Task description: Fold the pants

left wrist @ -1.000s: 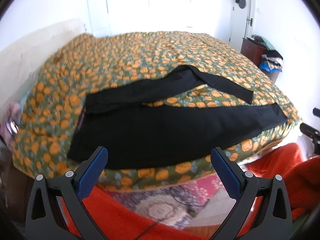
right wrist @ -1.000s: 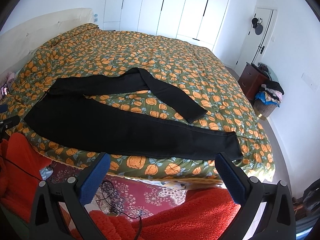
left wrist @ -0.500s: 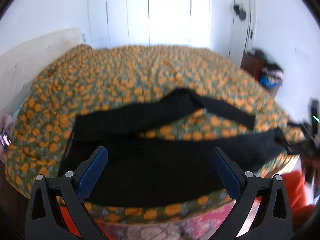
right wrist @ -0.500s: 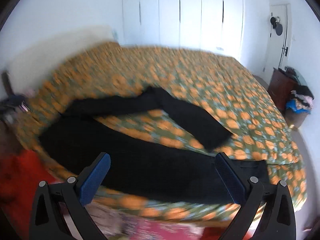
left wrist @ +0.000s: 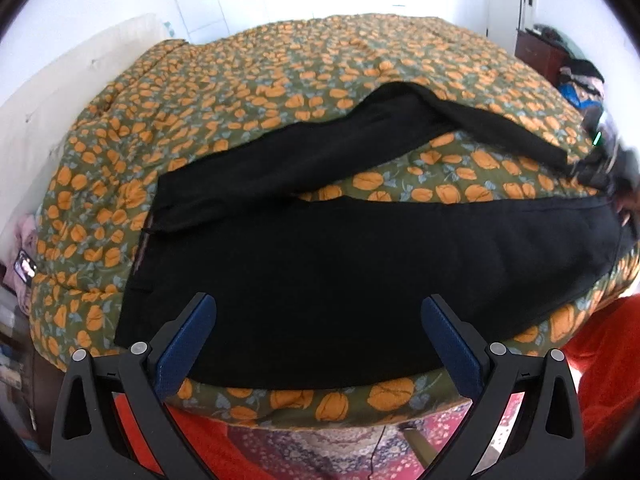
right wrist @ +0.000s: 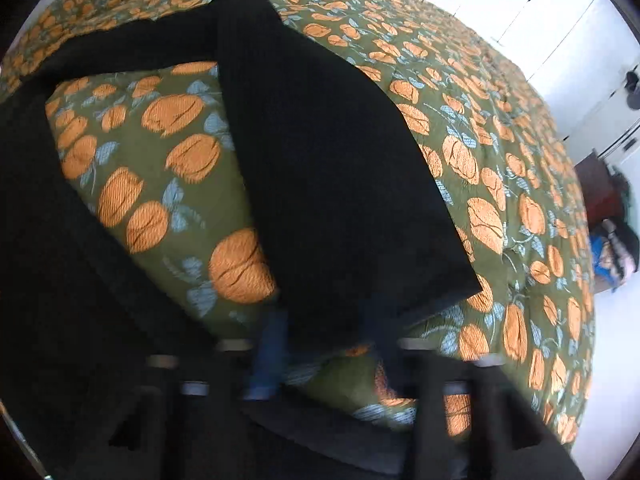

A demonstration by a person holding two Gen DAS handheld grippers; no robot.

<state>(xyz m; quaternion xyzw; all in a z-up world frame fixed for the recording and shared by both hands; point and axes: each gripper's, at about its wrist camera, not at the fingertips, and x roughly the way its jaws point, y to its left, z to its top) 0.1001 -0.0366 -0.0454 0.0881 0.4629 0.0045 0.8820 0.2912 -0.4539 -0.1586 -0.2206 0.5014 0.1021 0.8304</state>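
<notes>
Black pants [left wrist: 340, 264] lie spread on a bed with a green quilt with orange flowers [left wrist: 248, 92]. One leg runs along the near edge; the other angles off to the far right. My left gripper [left wrist: 318, 332] is open and empty, just above the near leg close to the waist end. My right gripper [right wrist: 324, 340] is at the cuff of the far leg [right wrist: 320, 184]; its blue pads are blurred and narrowed around the hem. In the left wrist view the right gripper [left wrist: 600, 160] shows as a blur at the far right.
A patterned rug [left wrist: 320, 452] and red fleece [left wrist: 608, 360] lie below the bed's near edge. A dark cabinet with piled clothes [left wrist: 560, 60] stands at the right wall. White wardrobe doors [right wrist: 540, 20] are behind the bed. A phone [left wrist: 24, 266] lies at the bed's left edge.
Both grippers moved in toward the bed. The right gripper dropped to the far leg's cuff and its jaws narrowed. The left gripper came lower over the near leg, staying open.
</notes>
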